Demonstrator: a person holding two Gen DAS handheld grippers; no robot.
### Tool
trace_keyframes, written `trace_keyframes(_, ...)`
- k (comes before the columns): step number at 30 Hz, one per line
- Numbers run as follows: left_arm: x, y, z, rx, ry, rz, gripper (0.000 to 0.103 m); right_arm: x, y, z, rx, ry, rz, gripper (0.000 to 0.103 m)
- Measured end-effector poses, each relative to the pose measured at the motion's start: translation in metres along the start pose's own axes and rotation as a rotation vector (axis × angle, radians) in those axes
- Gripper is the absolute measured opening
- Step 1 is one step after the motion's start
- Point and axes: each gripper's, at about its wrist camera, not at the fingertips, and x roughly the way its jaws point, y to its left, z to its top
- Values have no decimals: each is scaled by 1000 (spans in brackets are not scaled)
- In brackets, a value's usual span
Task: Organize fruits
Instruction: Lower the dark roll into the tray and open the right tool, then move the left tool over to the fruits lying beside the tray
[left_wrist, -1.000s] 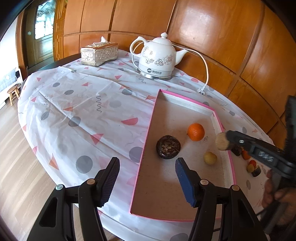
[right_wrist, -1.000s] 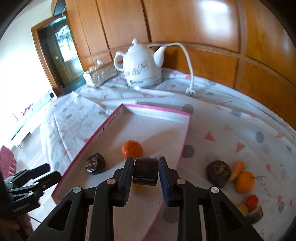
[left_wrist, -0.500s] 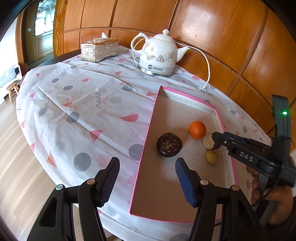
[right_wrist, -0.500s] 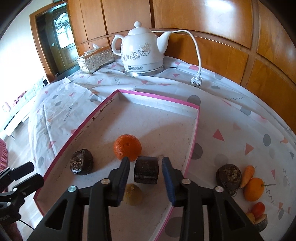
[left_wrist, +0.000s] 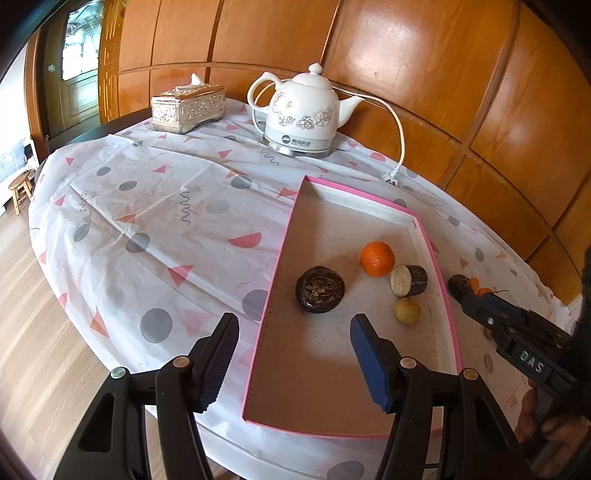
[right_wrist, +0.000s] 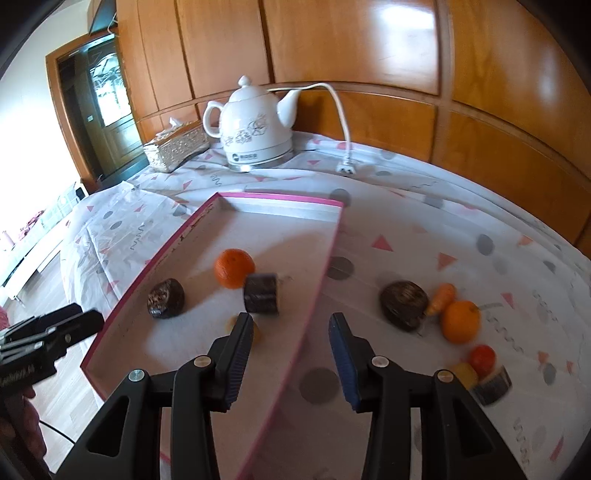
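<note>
Patterned bench (left_wrist: 155, 206), pink tray (left_wrist: 439, 280) holds four fruits; both claws gape empty, right claw (right_wrist: 291, 354) just opened. Risk: released dark cylinder (right_wrist: 260, 294) rolls into orange (right_wrist: 233, 268).

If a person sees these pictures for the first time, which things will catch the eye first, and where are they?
The pink-edged tray on the patterned tablecloth stands out, holding a bright orange, two dark pieces and a small yellow fruit. Behind it stands a white floral kettle against the wooden wall. Right of the tray, more fruit lies on the cloth.
</note>
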Motion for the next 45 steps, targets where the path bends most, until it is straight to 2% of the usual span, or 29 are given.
trace_keyframes(8,-5,-9,-2,23,-10,-11,63,-23,-25,-22,48,-22,-79,43)
trace_keyframes(20,-8,-27,-4,76,-10,-37,63,-41,-72,-60,159,-9,-226,44)
trace_keyframes(37,-3,-94,-5,258,21,-153,63,-74,-152,-108,348,-5,-445,44)
trace_keyframes(45,6,-143,-8,383,56,-230,63,-91,-186,-124,436,-14,-528,44)
